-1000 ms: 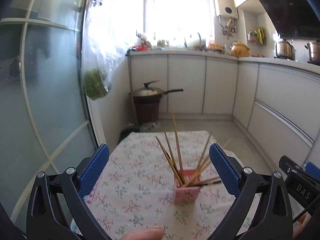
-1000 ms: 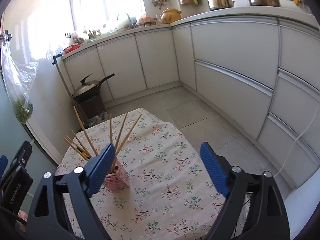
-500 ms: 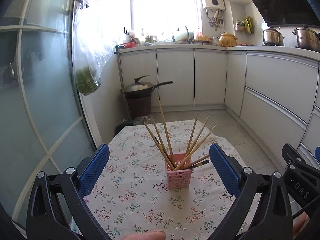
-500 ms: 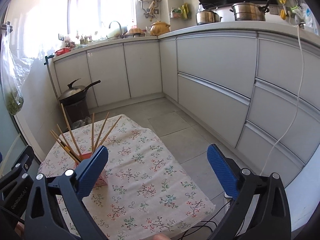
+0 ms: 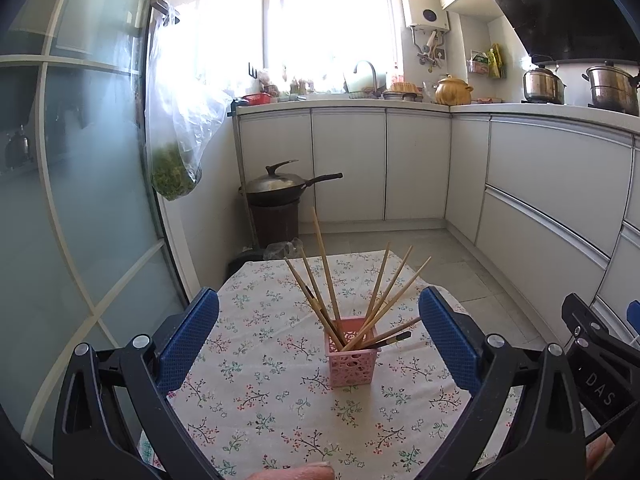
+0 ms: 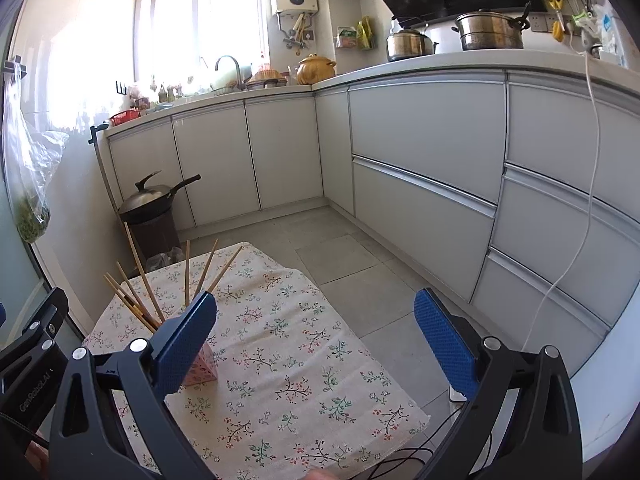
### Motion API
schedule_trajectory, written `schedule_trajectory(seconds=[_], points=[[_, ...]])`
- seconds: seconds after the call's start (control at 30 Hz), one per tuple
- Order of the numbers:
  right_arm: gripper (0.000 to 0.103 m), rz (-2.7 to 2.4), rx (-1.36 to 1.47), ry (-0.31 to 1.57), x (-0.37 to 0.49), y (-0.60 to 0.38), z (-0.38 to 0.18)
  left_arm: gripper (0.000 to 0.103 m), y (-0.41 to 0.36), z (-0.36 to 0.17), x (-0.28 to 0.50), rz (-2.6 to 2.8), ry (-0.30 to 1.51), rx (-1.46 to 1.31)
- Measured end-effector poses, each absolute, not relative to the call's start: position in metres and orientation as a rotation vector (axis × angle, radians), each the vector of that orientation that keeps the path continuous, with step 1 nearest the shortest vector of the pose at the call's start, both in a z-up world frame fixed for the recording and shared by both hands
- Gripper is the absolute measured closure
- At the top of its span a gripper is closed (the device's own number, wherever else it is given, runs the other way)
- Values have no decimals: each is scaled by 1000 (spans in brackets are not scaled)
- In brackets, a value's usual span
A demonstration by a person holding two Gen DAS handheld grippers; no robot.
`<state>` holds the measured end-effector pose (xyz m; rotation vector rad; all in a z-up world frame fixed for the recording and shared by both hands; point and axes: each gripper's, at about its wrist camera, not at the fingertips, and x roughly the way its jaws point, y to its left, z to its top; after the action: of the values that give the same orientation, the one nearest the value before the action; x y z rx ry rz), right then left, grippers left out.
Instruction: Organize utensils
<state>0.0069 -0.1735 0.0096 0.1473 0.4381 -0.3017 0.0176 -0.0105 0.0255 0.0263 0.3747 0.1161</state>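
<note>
Left tongs (image 5: 319, 322) and right tongs (image 6: 316, 330) both spread wide, nothing between them. Pink holder (image 5: 352, 364) stood on the floral tabletop (image 5: 248, 392), chopsticks (image 5: 326, 268) fanned upright inside. None lay loose on the cloth; sorting appeared finished.

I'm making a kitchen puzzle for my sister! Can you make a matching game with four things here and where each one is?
Things:
1. chopsticks
2. wok
3. bag of greens
4. yellow pot

Places:
A. on the counter
B. hanging by the glass door
C. standing in the pink basket
D. on the dark bin on the floor

Pairs: 1-C, 2-D, 3-B, 4-A
</note>
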Motion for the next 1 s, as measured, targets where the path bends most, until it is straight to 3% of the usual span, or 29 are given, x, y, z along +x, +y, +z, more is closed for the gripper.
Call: schedule_trajectory(seconds=[1.0], points=[[7, -283, 169, 472, 11, -176, 7, 7, -12, 24, 17, 114, 385, 27]])
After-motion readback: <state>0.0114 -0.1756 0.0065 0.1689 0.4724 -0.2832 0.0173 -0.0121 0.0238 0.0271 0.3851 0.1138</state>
